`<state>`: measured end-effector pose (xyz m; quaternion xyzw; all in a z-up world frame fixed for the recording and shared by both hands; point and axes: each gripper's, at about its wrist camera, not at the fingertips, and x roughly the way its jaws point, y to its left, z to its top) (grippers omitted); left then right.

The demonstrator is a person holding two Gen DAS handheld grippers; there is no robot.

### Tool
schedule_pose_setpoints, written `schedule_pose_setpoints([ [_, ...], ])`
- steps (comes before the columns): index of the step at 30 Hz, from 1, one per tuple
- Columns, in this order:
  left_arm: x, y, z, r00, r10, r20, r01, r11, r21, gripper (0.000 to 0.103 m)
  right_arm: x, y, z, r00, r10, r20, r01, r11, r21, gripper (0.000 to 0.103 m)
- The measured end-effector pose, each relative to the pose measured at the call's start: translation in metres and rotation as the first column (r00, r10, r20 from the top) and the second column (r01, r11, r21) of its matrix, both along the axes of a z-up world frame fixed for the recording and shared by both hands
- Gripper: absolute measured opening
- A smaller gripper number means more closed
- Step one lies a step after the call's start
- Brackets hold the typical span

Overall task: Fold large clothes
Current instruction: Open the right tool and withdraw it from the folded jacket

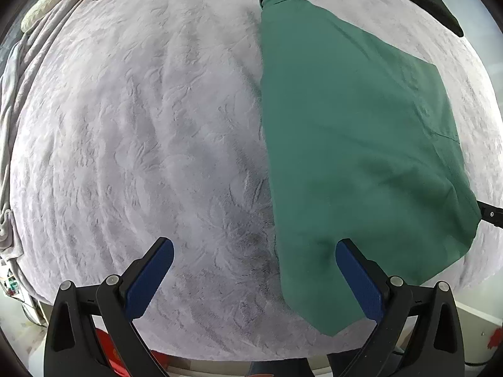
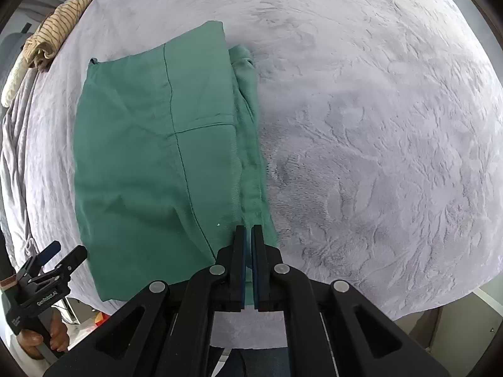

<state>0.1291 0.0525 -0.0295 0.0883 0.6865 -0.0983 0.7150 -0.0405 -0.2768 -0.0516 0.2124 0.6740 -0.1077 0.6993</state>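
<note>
A green garment (image 1: 345, 132) lies folded into a long flat rectangle on a grey plush blanket (image 1: 141, 125). My left gripper (image 1: 254, 248) points straight down with its jaws wide open. The garment's near left edge lies between the blue pads (image 1: 151, 276), which press on nothing. In the right wrist view the same garment (image 2: 141, 157) shows a seam and a bunched right edge. My right gripper (image 2: 249, 229) stands shut over the garment's near right corner, and I see no cloth lifted by it. The left gripper (image 2: 64, 253) shows at the lower left, held by a hand (image 2: 41, 336).
A striped beige cloth (image 2: 59, 22) is heaped at the far left edge, next to bunched blanket folds (image 2: 15, 144). A black object (image 1: 433, 3) crosses the far right corner. The blanket's near edge (image 1: 235, 356) runs just below the grippers, with a red item (image 1: 110, 348) beneath.
</note>
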Motion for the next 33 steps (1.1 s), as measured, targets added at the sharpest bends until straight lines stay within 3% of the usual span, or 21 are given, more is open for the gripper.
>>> schedule_pose_setpoints([
  [9, 0.010, -0.001, 0.018, 0.999, 0.015, 0.032, -0.015, 1.000, 0.012, 0.103, 0.004, 0.011, 0.020, 0.999, 0.028, 0.040, -0.027, 0.999, -0.026, 0.004],
  [11, 0.013, -0.003, 0.024, 0.999, 0.016, 0.046, -0.017, 1.000, 0.018, 0.103, 0.009, 0.014, 0.029, 0.998, 0.034, 0.059, -0.032, 0.999, -0.037, 0.009],
  [12, 0.014, -0.005, 0.027, 0.998, 0.017, 0.052, -0.018, 1.000, 0.017, 0.103, 0.012, 0.015, 0.033, 0.997, 0.040, 0.067, -0.037, 0.998, -0.045, 0.032],
  [13, 0.015, -0.006, 0.029, 0.998, 0.019, 0.056, -0.020, 1.000, 0.016, 0.103, 0.014, 0.018, 0.038, 0.995, 0.050, 0.081, -0.045, 0.997, -0.060, 0.067],
  [14, 0.016, -0.008, 0.032, 0.998, 0.020, 0.062, -0.021, 1.000, 0.015, 0.103, 0.016, 0.020, 0.043, 0.993, 0.060, 0.097, -0.053, 0.996, -0.071, 0.079],
  [15, 0.016, -0.009, 0.034, 0.998, 0.020, 0.065, -0.021, 1.000, 0.012, 0.103, 0.018, 0.024, 0.049, 0.990, 0.079, 0.114, -0.069, 0.994, -0.088, 0.082],
  [22, 0.018, -0.014, 0.049, 0.993, 0.023, 0.114, -0.022, 1.000, -0.009, 0.103, 0.030, 0.036, 0.070, 0.981, 0.132, 0.139, -0.116, 0.986, -0.122, 0.084],
  [26, 0.017, -0.021, 0.061, 0.988, 0.007, 0.152, -0.004, 1.000, -0.016, 0.103, 0.032, 0.039, 0.079, 0.979, 0.137, 0.153, -0.112, 0.980, -0.164, 0.091],
  [33, 0.016, -0.028, 0.068, 0.986, -0.003, 0.166, 0.008, 1.000, -0.027, 0.103, 0.028, 0.036, 0.084, 0.980, 0.115, 0.165, -0.078, 0.973, -0.218, 0.092],
])
